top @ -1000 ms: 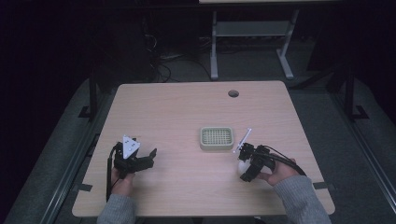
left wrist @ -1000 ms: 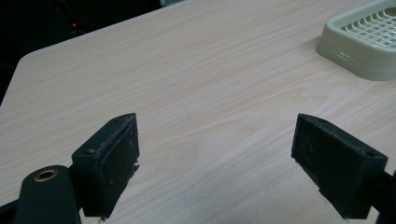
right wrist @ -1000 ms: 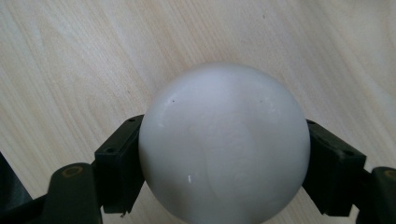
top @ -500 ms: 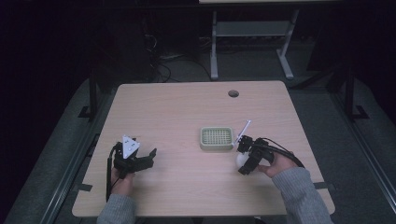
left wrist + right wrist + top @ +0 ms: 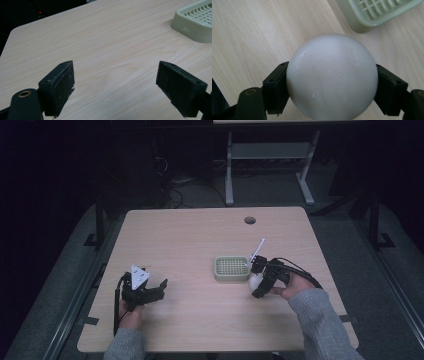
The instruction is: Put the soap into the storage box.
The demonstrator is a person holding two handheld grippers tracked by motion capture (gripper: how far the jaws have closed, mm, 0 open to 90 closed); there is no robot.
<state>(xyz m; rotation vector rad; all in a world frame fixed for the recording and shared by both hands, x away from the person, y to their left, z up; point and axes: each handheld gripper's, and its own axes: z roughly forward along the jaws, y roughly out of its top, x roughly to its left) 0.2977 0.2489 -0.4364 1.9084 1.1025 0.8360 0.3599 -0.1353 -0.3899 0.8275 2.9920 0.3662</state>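
A smooth white ball [image 5: 332,77] sits between the jaws of my right gripper [image 5: 332,86], which is shut on it just above the table. In the high view the white ball [image 5: 255,281] and right gripper [image 5: 259,281] hang at the right front corner of a pale green slatted tray [image 5: 231,268]. That tray's corner [image 5: 372,15] lies at the top right of the right gripper view. My left gripper [image 5: 152,290] rests low near the table's front left, open with nothing between its jaws [image 5: 116,87]. The tray's edge [image 5: 192,22] shows far off to its right.
The light wood table [image 5: 200,240] has a round cable hole [image 5: 249,220] near its far right edge. Behind the table stands a metal frame [image 5: 265,155] on a dark floor. Bare wood stretches between the two grippers.
My right gripper with the white ball has shifted a little left and forward, closer to the tray's corner. The left gripper has stayed where it was.
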